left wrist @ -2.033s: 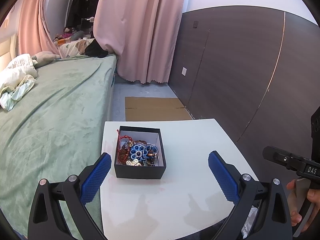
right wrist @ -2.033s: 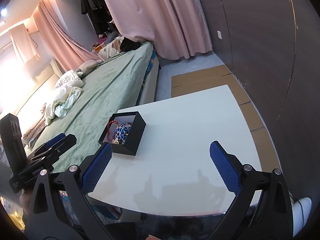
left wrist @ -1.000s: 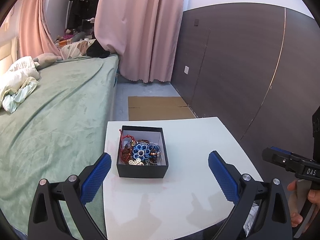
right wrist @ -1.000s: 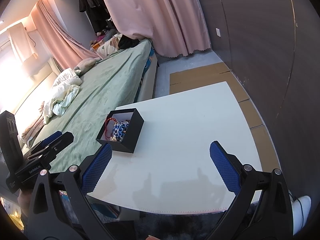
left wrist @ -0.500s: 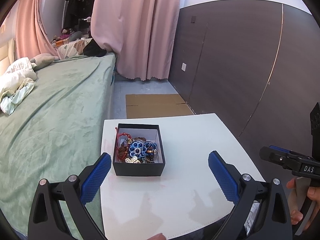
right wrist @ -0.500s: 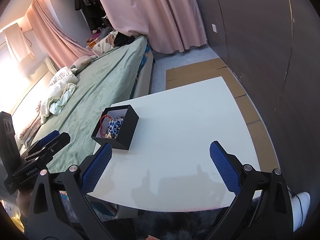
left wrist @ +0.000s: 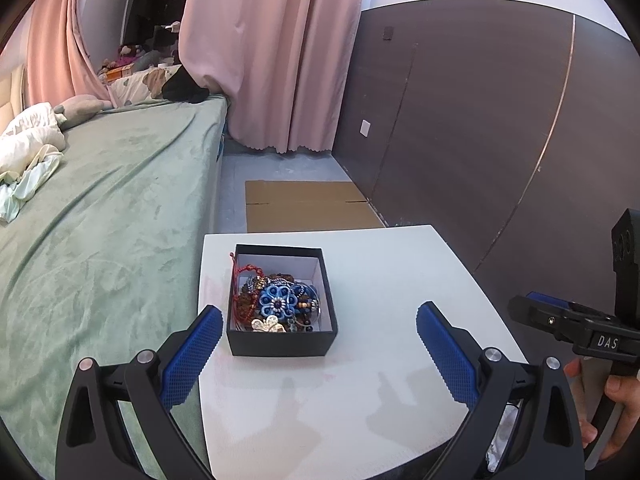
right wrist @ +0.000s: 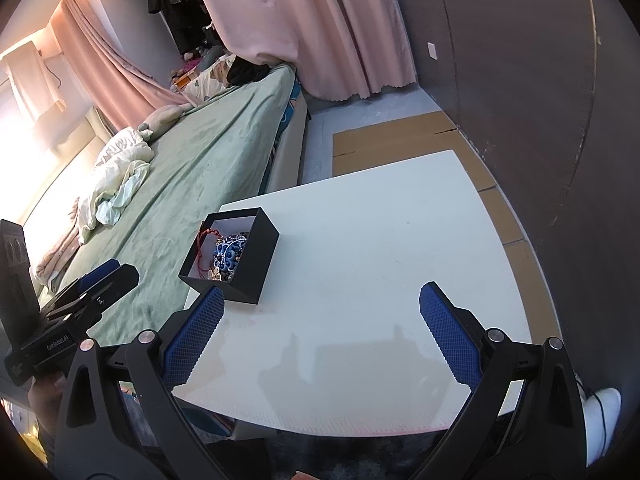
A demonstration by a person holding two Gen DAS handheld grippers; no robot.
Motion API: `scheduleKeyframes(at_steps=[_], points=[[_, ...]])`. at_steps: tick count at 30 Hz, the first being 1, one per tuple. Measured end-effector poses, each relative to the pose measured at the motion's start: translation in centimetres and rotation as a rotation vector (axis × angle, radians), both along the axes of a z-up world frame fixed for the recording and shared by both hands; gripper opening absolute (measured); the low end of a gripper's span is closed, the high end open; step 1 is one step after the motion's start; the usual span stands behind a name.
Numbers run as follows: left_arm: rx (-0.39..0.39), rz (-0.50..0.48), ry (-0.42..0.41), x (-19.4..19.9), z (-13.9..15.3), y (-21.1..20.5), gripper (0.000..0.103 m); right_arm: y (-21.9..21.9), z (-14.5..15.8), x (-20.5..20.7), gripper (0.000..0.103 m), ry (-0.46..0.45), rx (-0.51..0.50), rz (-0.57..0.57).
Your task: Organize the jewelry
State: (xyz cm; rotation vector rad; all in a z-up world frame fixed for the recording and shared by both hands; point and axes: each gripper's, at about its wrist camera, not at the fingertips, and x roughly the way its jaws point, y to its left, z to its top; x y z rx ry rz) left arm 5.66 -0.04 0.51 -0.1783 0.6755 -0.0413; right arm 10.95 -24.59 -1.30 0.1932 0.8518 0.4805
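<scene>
The left gripper [left wrist: 316, 344] has its jaws spread wide with nothing between the blue pads [left wrist: 191, 356]; it hovers above the near part of the white table [left wrist: 400, 280], aimed at the black box [left wrist: 282, 342]. The right gripper [right wrist: 320, 332] is likewise spread wide and empty, held over the table's near edge. The black box stands open-topped close to the table's left edge, about midway between its near and far edges, beside the green bed [left wrist: 100, 240]. Inside it the jewelry [left wrist: 276, 306] lies in one tangled heap: a blue flower-shaped piece [left wrist: 278, 300] on top, a red cord [left wrist: 240, 276] draped along the left inner wall, a pale gold piece [left wrist: 268, 325] at the near wall, and beads beneath. No piece is seen on the bare table top. This arrangement fits either a heap awaiting sorting or pieces already gathered into the box; the views do not settle which. For any pick from the heap, approach from above, narrow the jaws so that both pads clear the box walls, and close on a single top piece only. Lift slowly, since cords and beads appear interlocked and may drag neighbours or the light box; the free gripper can steady a box wall.
</scene>
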Motion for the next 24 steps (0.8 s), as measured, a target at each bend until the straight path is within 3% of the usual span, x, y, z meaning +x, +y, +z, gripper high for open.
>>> scheduleKeyframes(at_steps=[18, 24], points=[[-0.029, 0.110, -0.022, 4.0, 0.1, 4.7, 0.093, 5.6, -1.6, 4.5, 0.098, 0.053, 0.008, 0.049], [-0.015, 0.124, -0.012, 6.3, -0.2, 6.4, 0.093, 10.0, -2.1, 6.1, 0.098, 0.042, -0.006, 0.116]])
